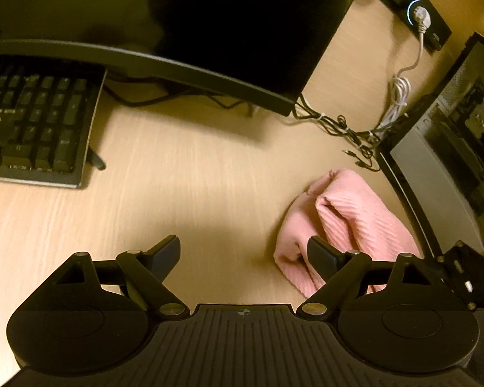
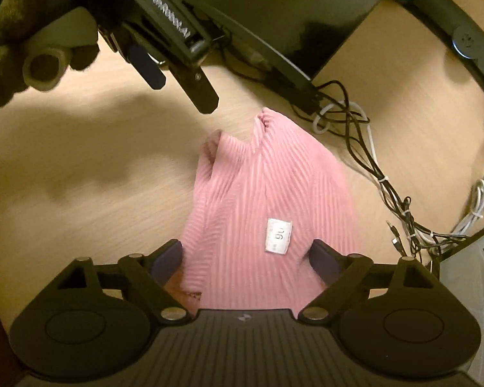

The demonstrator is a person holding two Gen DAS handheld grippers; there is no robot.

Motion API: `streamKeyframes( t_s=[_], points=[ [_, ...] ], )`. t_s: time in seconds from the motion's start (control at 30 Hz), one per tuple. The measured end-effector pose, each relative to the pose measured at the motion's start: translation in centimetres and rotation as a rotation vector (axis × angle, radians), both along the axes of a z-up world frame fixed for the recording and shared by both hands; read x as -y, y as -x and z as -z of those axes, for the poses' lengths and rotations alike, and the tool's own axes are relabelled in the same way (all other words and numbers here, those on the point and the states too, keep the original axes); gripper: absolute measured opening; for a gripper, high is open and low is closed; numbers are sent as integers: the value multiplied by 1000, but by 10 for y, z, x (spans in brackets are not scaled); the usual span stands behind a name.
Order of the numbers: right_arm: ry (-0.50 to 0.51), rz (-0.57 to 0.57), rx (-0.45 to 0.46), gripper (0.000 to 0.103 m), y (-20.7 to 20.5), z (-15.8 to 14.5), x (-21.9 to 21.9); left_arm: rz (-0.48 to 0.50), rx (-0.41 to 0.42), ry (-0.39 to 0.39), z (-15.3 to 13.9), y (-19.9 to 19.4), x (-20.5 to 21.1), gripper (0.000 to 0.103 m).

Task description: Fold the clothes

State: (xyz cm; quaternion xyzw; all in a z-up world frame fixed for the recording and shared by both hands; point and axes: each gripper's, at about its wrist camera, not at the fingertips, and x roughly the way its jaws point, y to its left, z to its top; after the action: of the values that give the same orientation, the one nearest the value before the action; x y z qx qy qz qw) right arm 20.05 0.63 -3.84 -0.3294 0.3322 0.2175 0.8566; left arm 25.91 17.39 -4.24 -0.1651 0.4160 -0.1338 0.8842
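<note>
While the pink ribbed garment [image 2: 261,200] lies in a compact bundle on the wooden counter [image 2: 90,167], both grippers hang over it with their fingers spread wide and pinching nothing. The right gripper [image 2: 245,258] sits directly above the near end of the cloth, one finger on each side of the bundle, which suggests it is lined up either to take hold of that end or to let it go. A white size label [image 2: 278,235] faces up on the top layer, so an inner surface of the fabric probably shows there. The left gripper [image 1: 243,253] hovers over bare counter just left of the bundle, its right finger overlapping the cloth's near corner in the left wrist view; whether it touches cannot be told. A layer is doubled over along the garment's length, yet the far end is bunched and uneven, so the scene fits a fold partly made as well as one just laid down. Nearby stand a keyboard [image 1: 32,122], a monitor [image 1: 242,25] and tangled cables [image 2: 380,174]; no basket or other container is in view.
</note>
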Motion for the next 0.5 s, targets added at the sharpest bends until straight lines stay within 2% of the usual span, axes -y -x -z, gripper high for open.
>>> streamKeyframes(
  t_s=[0.03,0.07,0.1,0.13,0.17,0.23,0.27,0.3,0.37,0.4,0.43,0.47,0.5],
  points=[
    [-18,9,-3,74,-2,0,1,5,1,6,0,1,0,90],
    [-51,29,-9,57,-3,-3,5,9,2,11,0,3,0,90],
    [-112,66,-20,46,-6,-12,13,15,4,17,-1,4,-1,90],
    [-173,103,-30,42,-8,-20,21,26,11,24,-1,6,0,89],
    [-221,137,-39,41,-10,-26,30,36,15,30,-1,7,1,88],
    [-257,188,-47,43,-14,-29,43,47,7,41,1,5,5,86],
    [-242,195,-44,50,-14,-25,45,53,3,47,1,5,7,82],
    [-225,196,-39,63,-14,-20,45,59,-1,55,2,4,10,79],
    [-178,174,-20,68,-13,-7,38,81,-17,86,4,3,18,73],
    [-158,165,-10,64,-13,-2,35,100,-24,95,6,1,24,67],
    [-154,162,2,57,-13,-3,34,119,-30,105,9,0,31,64],
    [-167,165,18,34,-14,-12,37,138,-37,115,12,-1,37,59],
    [-180,169,33,17,-15,-21,41,157,-44,125,15,-3,44,53]
  ],
)
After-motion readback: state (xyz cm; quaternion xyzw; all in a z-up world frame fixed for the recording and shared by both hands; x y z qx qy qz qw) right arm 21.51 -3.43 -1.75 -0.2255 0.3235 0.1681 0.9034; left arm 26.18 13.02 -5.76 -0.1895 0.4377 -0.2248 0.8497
